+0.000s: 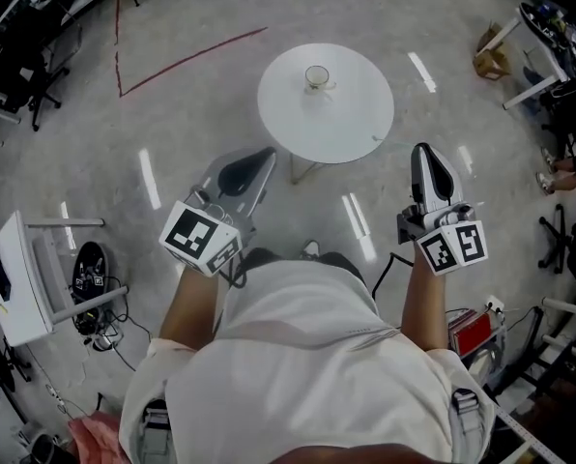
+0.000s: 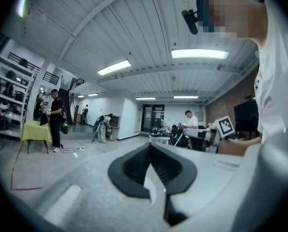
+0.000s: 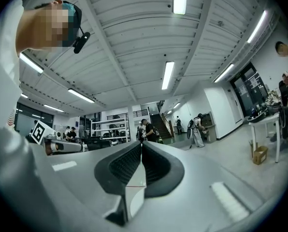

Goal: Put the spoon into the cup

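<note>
cup [image 1: 317, 76] well ahead, between left gripper [image 1: 267, 153] and right gripper [image 1: 424, 149]

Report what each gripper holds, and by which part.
Nothing is held: the left gripper and right gripper are both shut and empty; the cup stands on the table.

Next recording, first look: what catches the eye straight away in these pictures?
A round white table stands alone on the grey floor ahead of the person, with a small cup on it. Nearer, the left gripper and the right gripper are held out on either side of the person's body. Both are shut, empty and short of the table.
</note>
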Demonstrator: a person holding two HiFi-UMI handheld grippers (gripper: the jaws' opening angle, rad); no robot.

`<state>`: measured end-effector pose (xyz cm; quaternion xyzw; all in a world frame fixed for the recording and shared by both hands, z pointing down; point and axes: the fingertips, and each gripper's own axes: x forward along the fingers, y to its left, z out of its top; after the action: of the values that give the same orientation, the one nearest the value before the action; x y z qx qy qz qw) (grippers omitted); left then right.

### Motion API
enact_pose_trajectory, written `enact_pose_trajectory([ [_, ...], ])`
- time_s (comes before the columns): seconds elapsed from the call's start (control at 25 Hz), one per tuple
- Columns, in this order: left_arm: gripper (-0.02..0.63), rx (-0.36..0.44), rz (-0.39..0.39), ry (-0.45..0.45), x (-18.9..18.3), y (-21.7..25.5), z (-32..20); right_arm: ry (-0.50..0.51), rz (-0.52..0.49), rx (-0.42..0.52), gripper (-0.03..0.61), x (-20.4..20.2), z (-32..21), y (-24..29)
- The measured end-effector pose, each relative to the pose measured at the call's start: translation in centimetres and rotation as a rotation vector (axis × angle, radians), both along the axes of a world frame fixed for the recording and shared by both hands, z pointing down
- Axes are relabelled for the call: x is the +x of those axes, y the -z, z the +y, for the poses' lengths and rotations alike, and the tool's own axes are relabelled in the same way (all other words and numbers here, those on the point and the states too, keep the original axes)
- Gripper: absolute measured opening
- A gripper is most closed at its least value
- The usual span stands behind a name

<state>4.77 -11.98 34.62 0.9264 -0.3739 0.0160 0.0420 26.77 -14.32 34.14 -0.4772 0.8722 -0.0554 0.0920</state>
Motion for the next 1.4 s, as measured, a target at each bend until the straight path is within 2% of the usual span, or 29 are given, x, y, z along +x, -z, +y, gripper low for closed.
enact_pose_trajectory([
  [0.16,0.002,-0.03,-0.005,-0.007,2.2,-1.1,-4.4,0.002,-0.002,-0.031,0.011,1.9,-4.5,-1.4],
  [0.36,0.002,-0.054,0.0,-0.014,1.3,-2.2,-10.0,0.013,0.002,-0.075,0.011,0.6,-10.0,-3.0],
  [0.64,0.002,-0.07,0.009,-0.046,-3.9,-3.3,-20.2,-0.011,0.061,-0.084,0.011,-5.0,-19.5,-3.1],
  [0.88,0.002,-0.071,0.013,-0.074,-10.1,-3.3,-28.7,-0.036,0.125,-0.115,0.011,-11.4,-27.6,-3.9],
  [1.04,0.002,-0.104,0.031,-0.045,-12.9,-4.6,-33.0,-0.056,0.194,-0.155,0.011,-13.8,-32.4,-6.9],
  [1.4,0.002,-0.203,0.016,-0.003,-11.1,-8.2,-35.9,-0.071,0.253,-0.352,0.011,-12.7,-42.1,-19.1],
])
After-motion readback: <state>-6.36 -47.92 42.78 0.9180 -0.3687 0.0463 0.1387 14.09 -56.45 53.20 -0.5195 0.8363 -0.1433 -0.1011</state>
